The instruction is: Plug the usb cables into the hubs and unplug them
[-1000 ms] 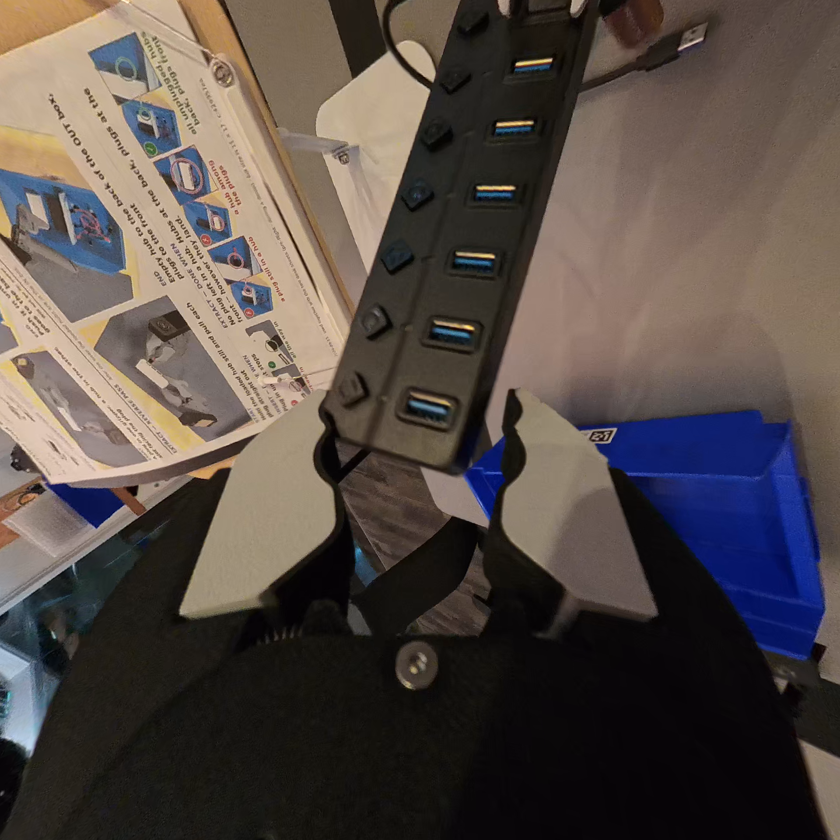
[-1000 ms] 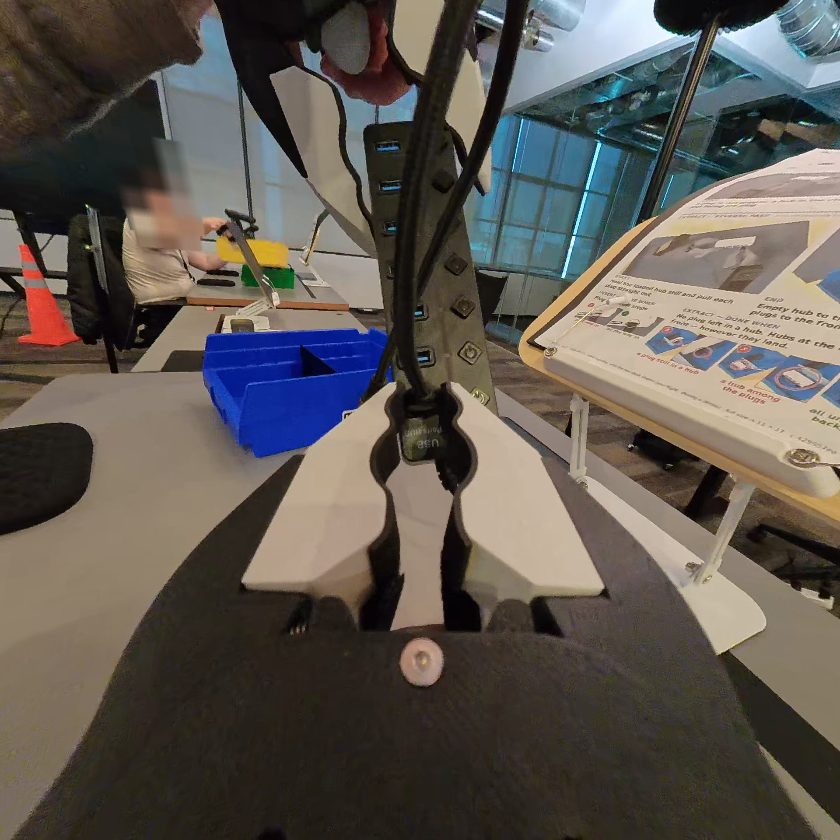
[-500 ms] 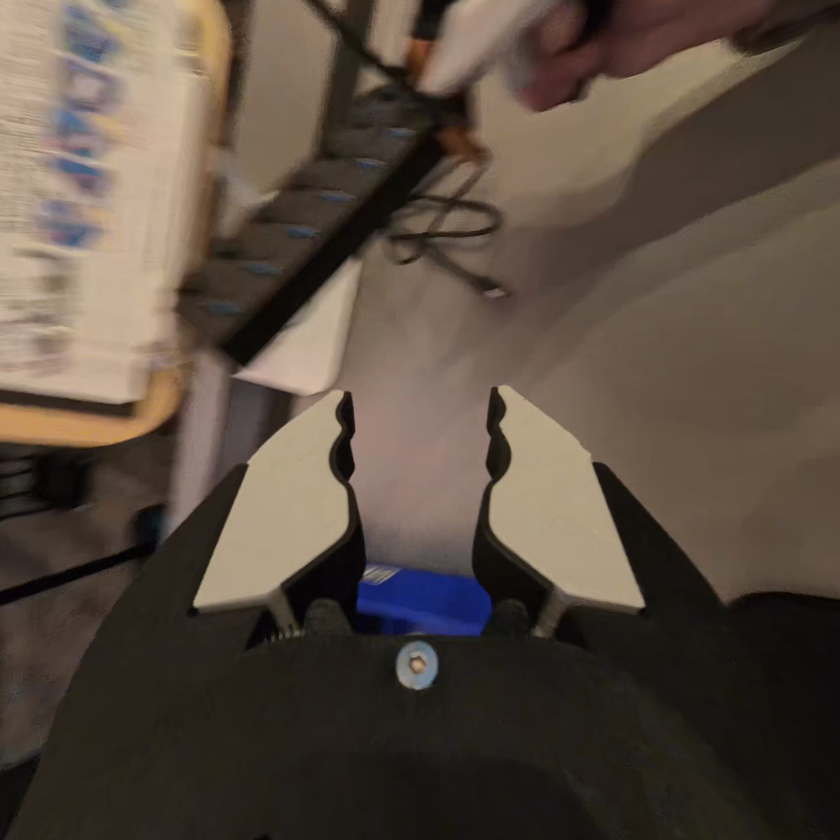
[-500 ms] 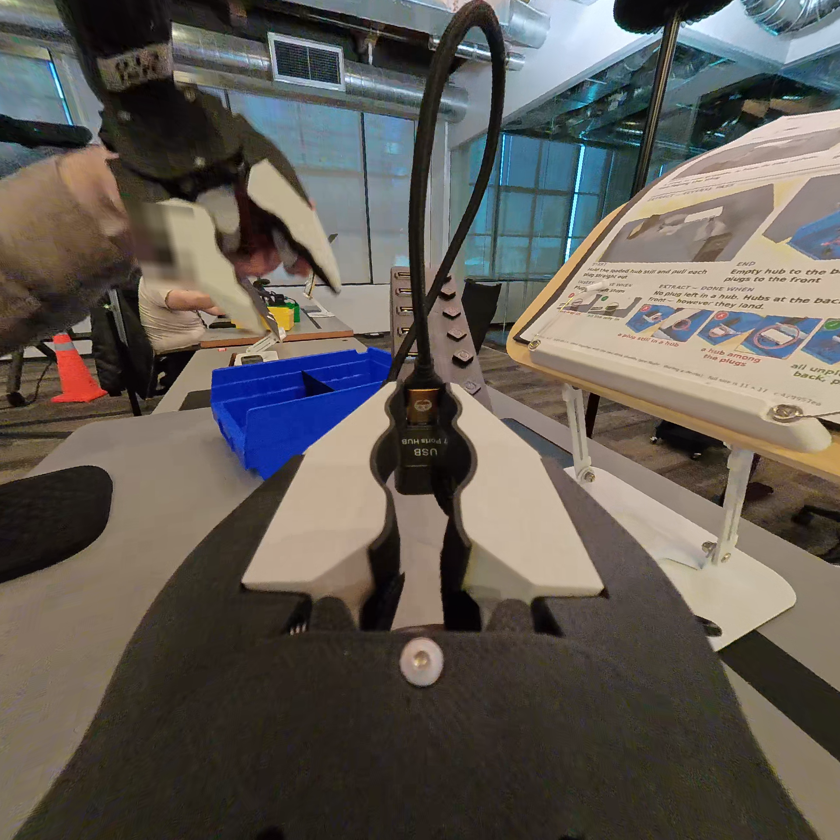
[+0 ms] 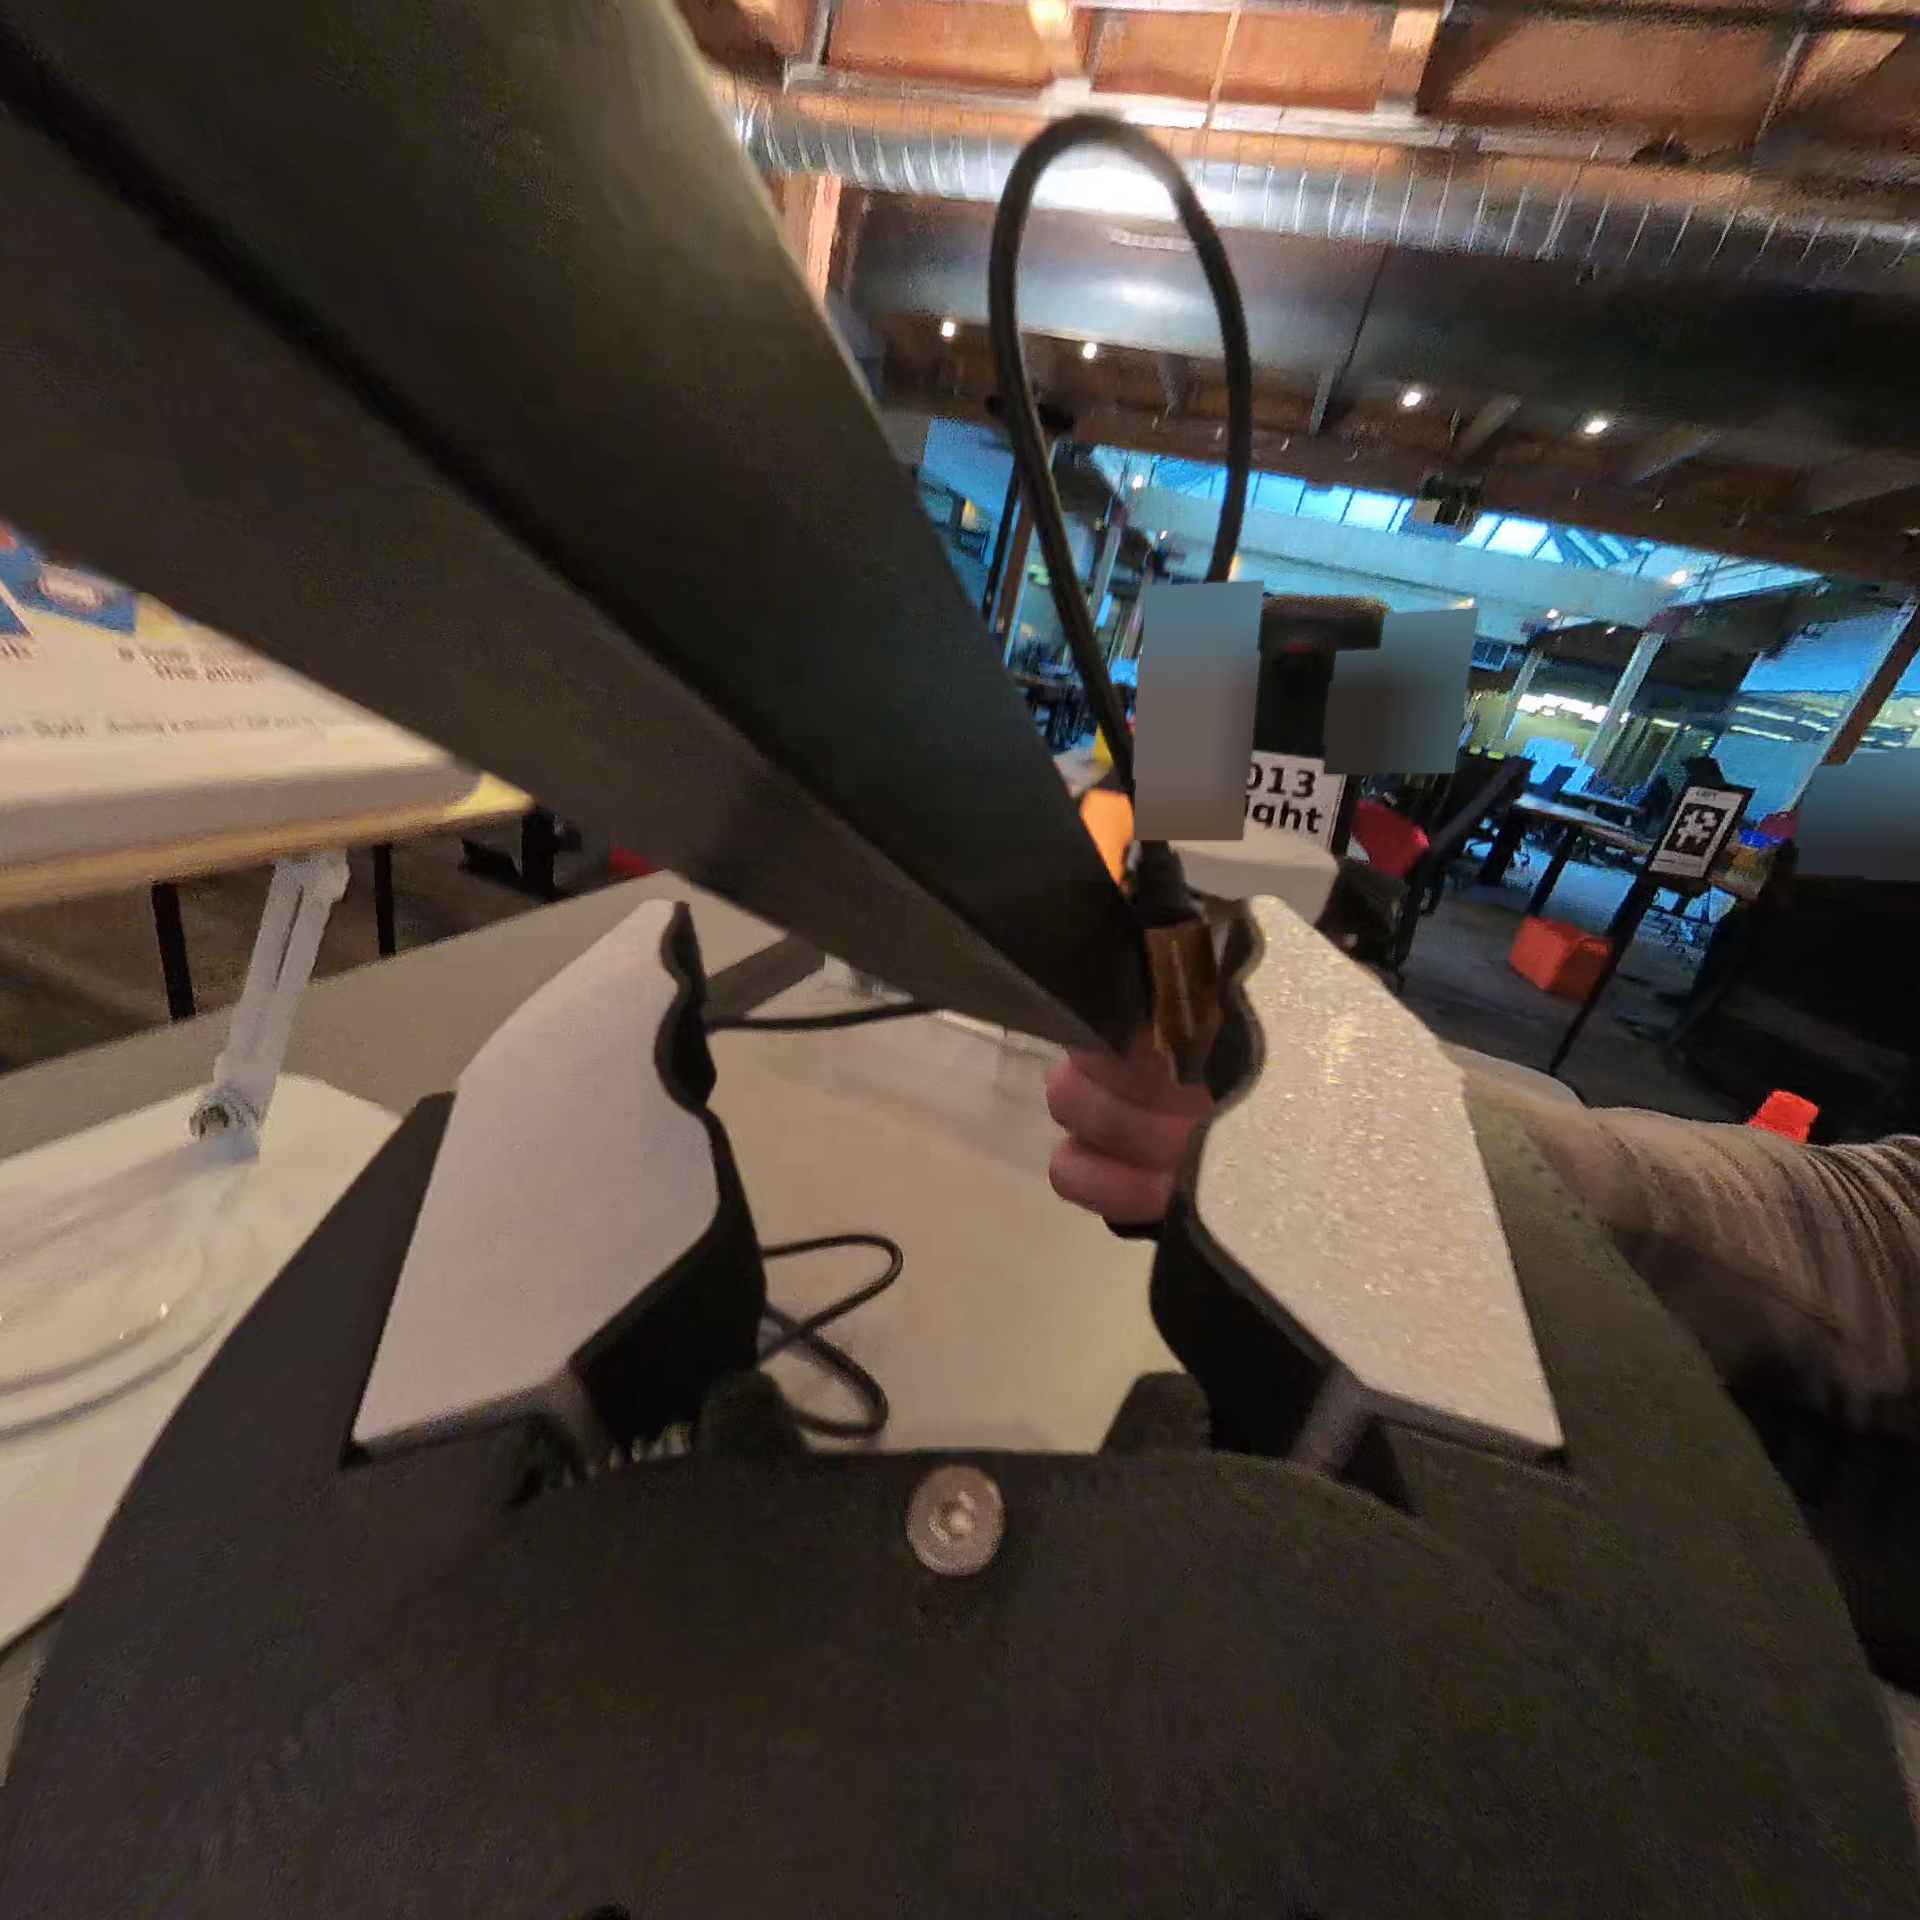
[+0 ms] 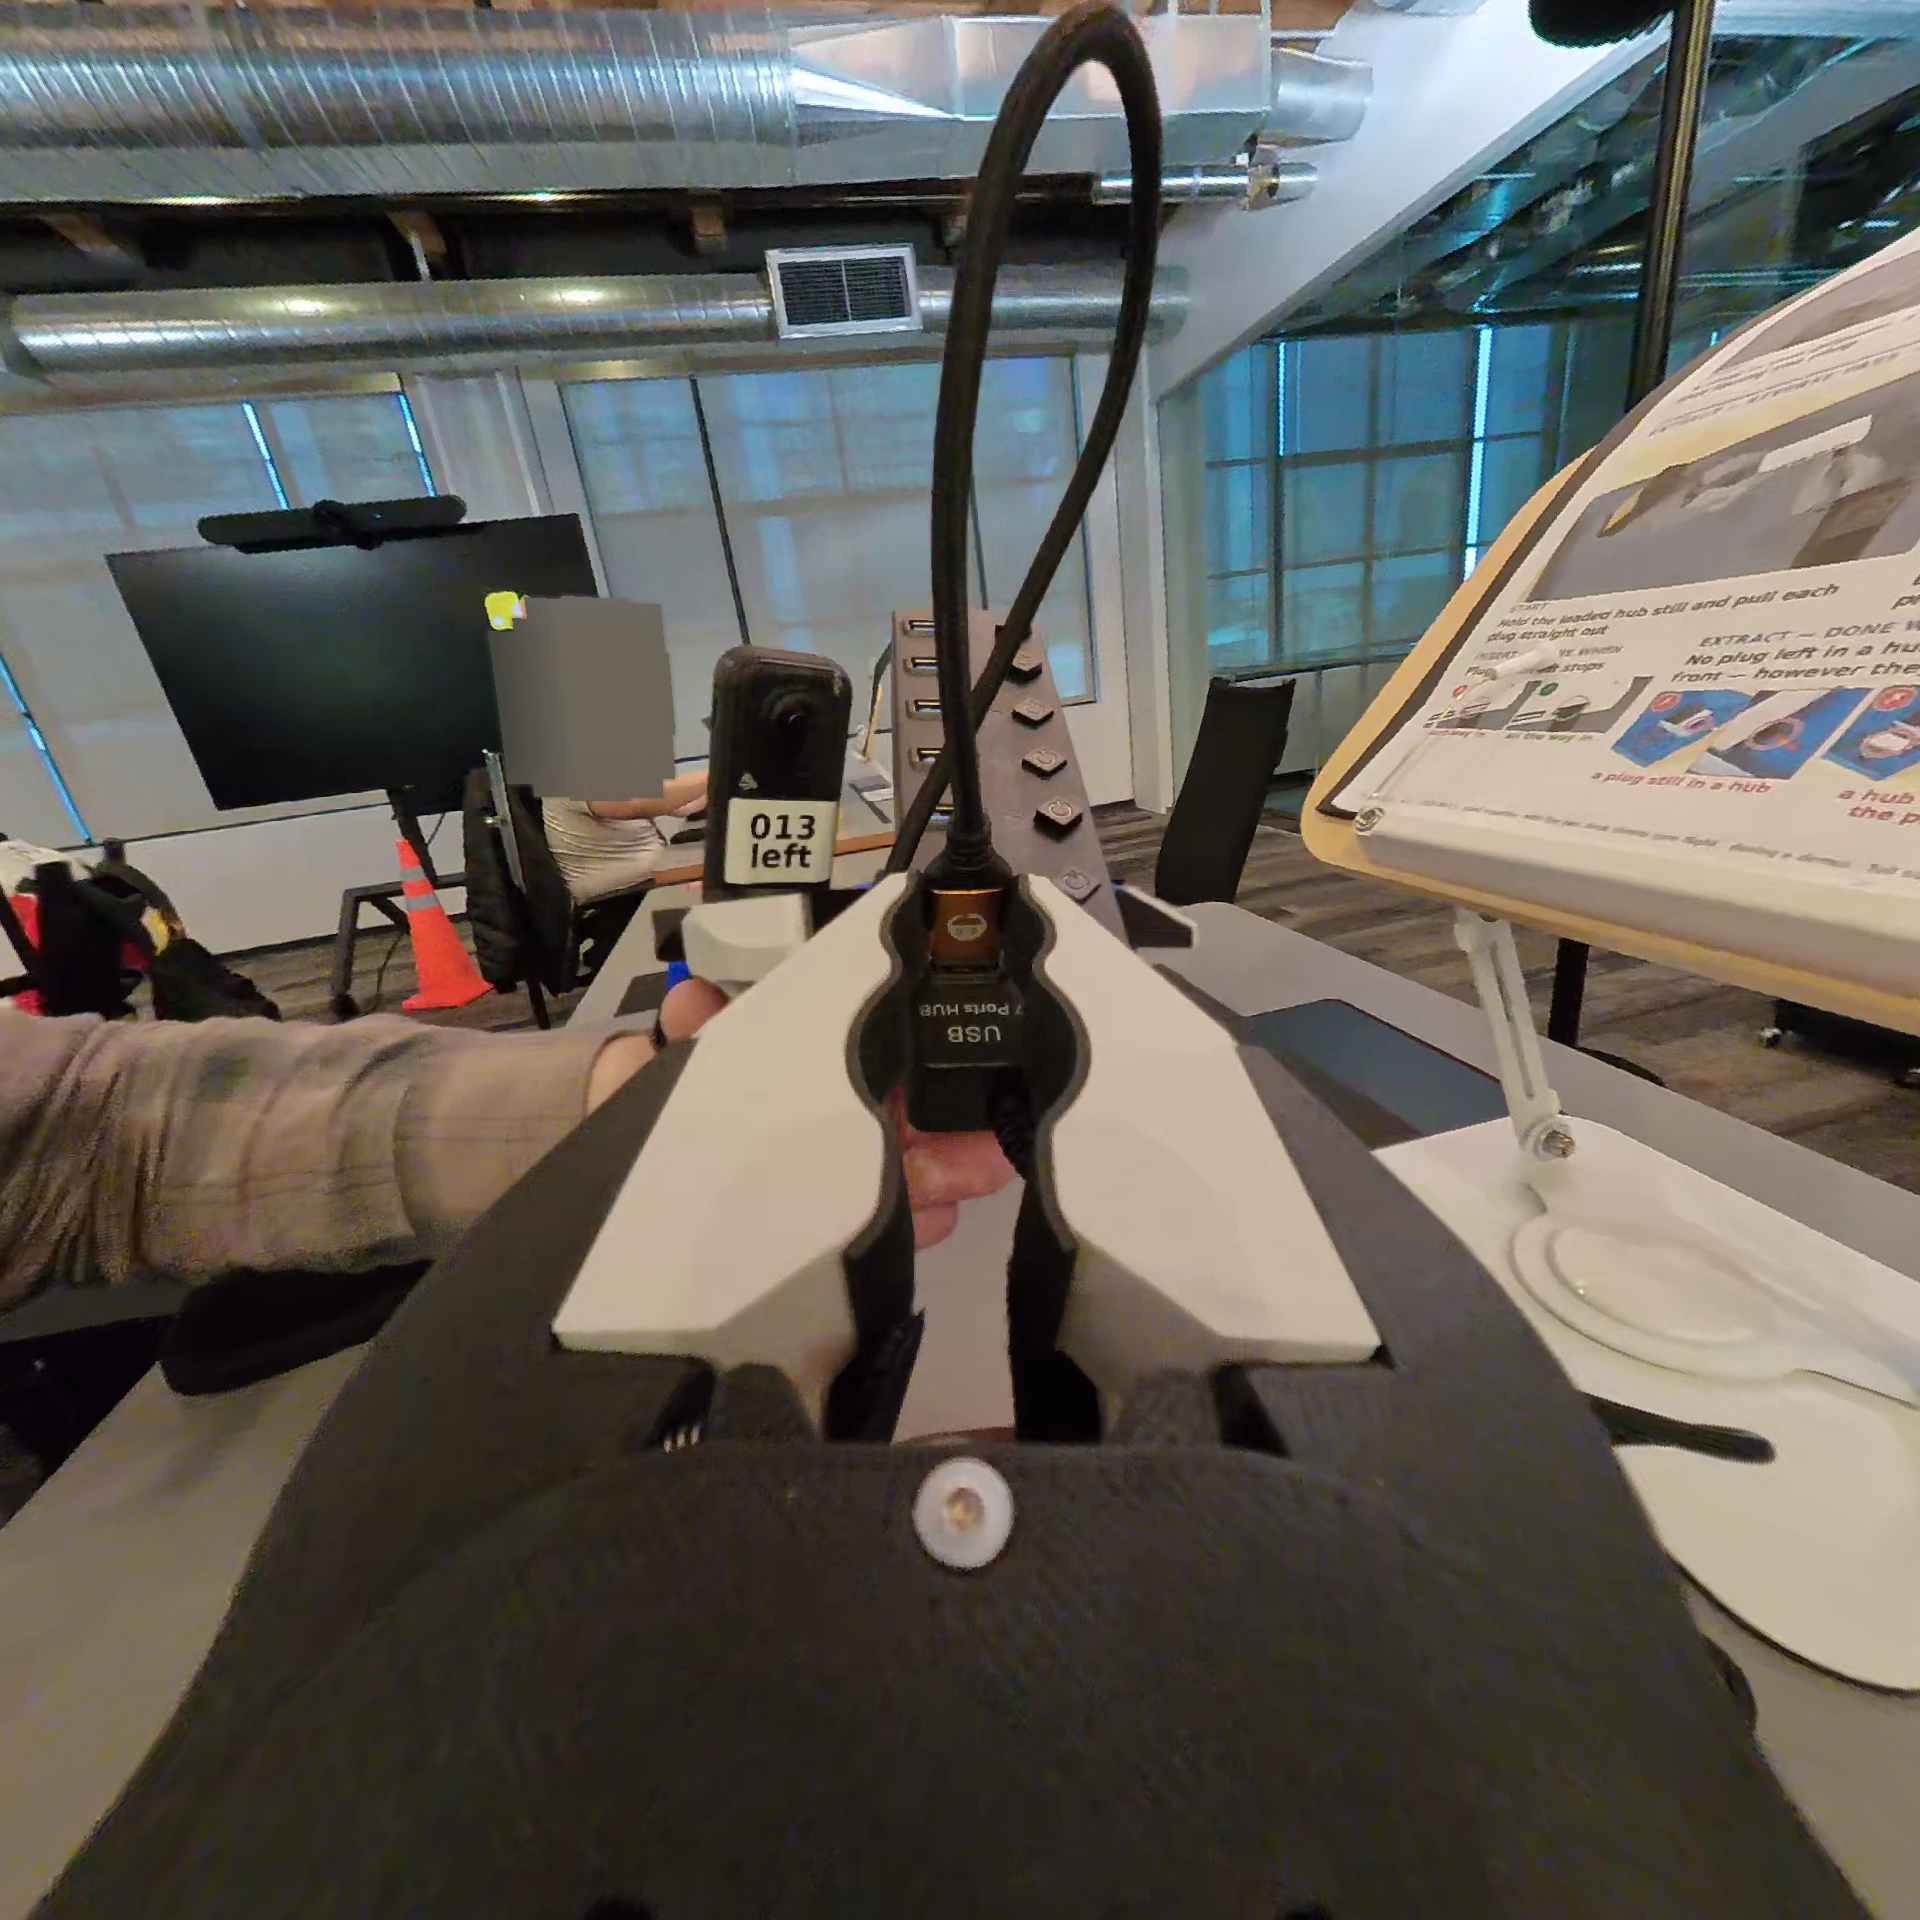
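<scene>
My right gripper (image 6: 961, 888) is shut on the near end of a long black USB hub (image 6: 966, 1039), which points away from it with ports and buttons showing. A black cable (image 6: 1039, 312) with a copper plug (image 6: 966, 920) loops up from that end. In the left wrist view the hub's dark back (image 5: 520, 468) crosses from upper left down to the copper plug (image 5: 1174, 987) by my right finger (image 5: 1351, 1143). My left gripper (image 5: 966, 925) is open wide, holding nothing. The cable loop (image 5: 1039, 520) rises behind it.
An instruction board on a white stand (image 6: 1662, 675) is at the right, its base (image 6: 1714, 1351) on the grey table (image 6: 156, 1455). A thin black cable (image 5: 831, 1320) lies on the table. A hand (image 5: 1122, 1143) and a sleeve (image 6: 260, 1132) show. A screen, a seated person and an orange cone are behind.
My left gripper has left the hub's far end and swung round, still open, now facing the right gripper. The right gripper keeps hold of the hub, which now points away.
</scene>
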Motion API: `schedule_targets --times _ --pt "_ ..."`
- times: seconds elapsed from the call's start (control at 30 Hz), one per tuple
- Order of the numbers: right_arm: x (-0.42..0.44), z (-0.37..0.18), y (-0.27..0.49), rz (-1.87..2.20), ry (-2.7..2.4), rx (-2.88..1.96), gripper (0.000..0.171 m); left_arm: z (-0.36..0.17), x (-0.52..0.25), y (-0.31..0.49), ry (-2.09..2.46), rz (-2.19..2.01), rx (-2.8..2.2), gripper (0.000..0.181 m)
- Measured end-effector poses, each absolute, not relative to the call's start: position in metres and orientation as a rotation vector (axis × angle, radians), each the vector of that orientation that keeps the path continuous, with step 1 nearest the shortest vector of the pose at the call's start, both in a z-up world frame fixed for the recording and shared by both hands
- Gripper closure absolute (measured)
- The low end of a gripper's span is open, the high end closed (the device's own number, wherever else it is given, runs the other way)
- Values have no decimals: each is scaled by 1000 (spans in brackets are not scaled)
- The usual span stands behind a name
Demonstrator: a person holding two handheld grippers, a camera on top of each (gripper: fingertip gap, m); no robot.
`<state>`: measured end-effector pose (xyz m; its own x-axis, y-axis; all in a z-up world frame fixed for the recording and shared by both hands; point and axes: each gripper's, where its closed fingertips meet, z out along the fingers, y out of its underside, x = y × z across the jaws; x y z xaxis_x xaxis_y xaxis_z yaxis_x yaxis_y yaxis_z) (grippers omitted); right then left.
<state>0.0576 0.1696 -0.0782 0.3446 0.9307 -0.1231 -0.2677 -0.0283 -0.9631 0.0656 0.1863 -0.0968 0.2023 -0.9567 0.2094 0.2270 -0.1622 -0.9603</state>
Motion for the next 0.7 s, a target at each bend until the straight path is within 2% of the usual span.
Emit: schedule_targets --times 0.13,0.37,0.53,0.7 --pt "58 -75 165 1139 -741 -1207 160 -83 67 176 875 -1369 -1225 101" --pt "57 -67 160 1227 -709 -1171 159 -60 56 182 697 -1421 -1131 120" --pt "58 -66 158 1276 -710 -1158 159 -52 58 180 657 -1374 -1104 122" --pt "59 -67 155 1237 -812 -1169 158 -47 63 174 874 -1189 -1216 123"
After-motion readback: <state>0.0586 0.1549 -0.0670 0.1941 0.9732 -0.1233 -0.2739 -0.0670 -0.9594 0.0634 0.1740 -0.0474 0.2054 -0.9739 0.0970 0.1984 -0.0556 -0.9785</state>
